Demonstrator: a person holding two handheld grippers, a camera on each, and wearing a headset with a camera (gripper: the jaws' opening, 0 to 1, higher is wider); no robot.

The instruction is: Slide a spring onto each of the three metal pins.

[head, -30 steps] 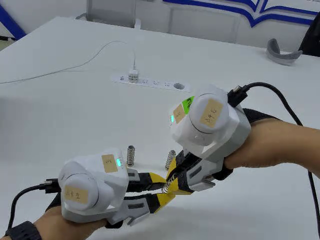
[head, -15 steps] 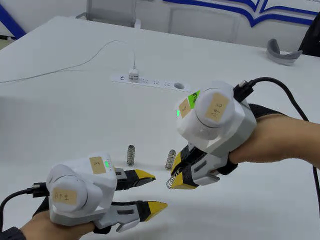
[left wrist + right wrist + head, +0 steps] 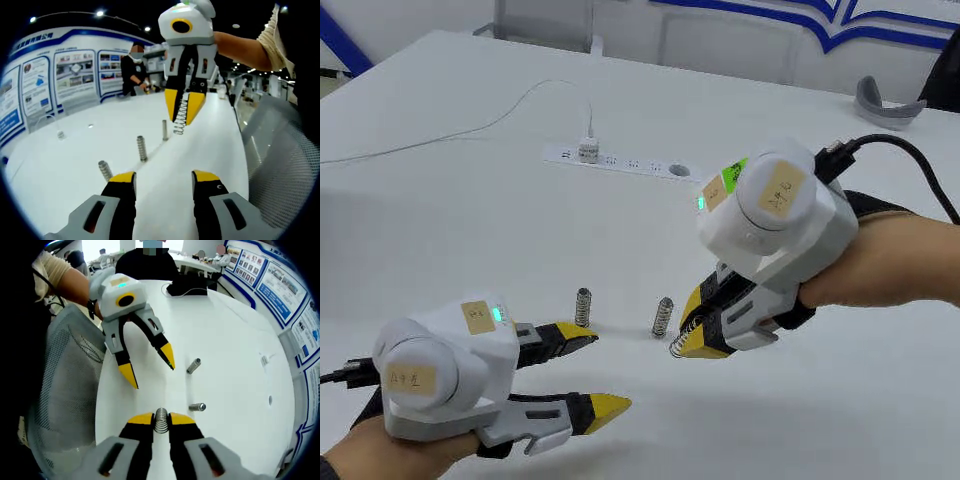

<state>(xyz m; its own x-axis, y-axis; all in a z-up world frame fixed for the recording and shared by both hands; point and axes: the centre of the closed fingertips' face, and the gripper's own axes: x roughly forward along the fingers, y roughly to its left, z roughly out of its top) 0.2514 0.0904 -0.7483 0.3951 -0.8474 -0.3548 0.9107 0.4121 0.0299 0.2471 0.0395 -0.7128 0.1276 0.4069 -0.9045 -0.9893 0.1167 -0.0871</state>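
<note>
Right gripper [image 3: 692,338] clamped on the spring [image 3: 677,346], low over the table [image 3: 450,200] near its front edge | left gripper [image 3: 607,370] jaws apart, empty | bare pin [image 3: 165,130] waits beside two sprung pins [image 3: 583,307] | tip: square the coil's bore over the pin, then lower it straight.

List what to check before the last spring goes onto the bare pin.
1. Spring clamped in the right gripper jaws: ok.
2. Bare pin upright, nothing on it: ok.
3. Spring lined up over the bare pin: not ok; it hangs tilted and off to one side.
4. Left gripper open, holding nothing: ok.
5. Left gripper apart from the pins: ok, though one jaw is close to the first sprung pin.
6. First sprung pin and second sprung pin standing: ok.
</note>
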